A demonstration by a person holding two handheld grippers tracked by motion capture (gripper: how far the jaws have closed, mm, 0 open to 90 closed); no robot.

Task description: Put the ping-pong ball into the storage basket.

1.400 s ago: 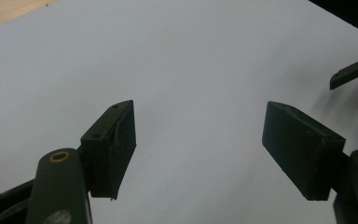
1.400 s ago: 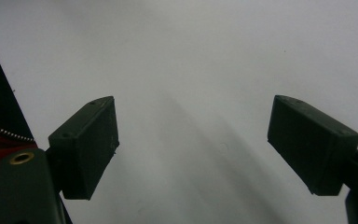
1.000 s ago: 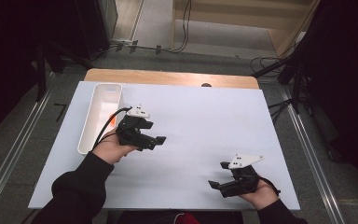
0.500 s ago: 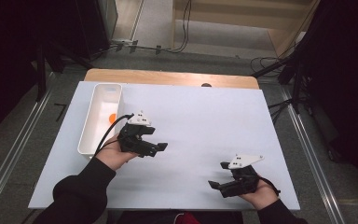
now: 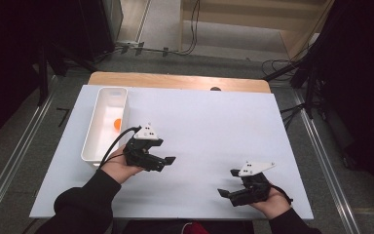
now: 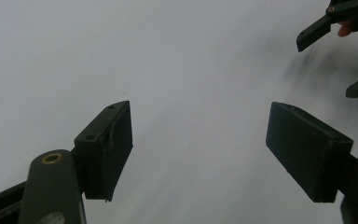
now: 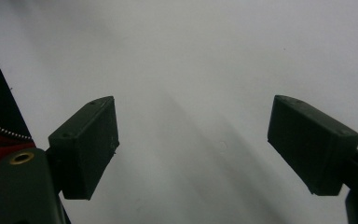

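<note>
White tray (image 5: 90, 146) at table (image 5: 214, 122) left edge; small orange object (image 5: 118, 124) inside, mid-tray. Left gripper (image 5: 164, 162) just right of tray, fingers (image 6: 105, 144) spread wide, empty. Right gripper (image 5: 228, 183) near front right corner, fingers (image 7: 86, 142) apart, empty, over bare white surface.

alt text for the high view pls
A person holds black two-jaw tongs in each hand, left and right, both open over a white table. A long white plastic tray at left holds a small orange ball.
</note>
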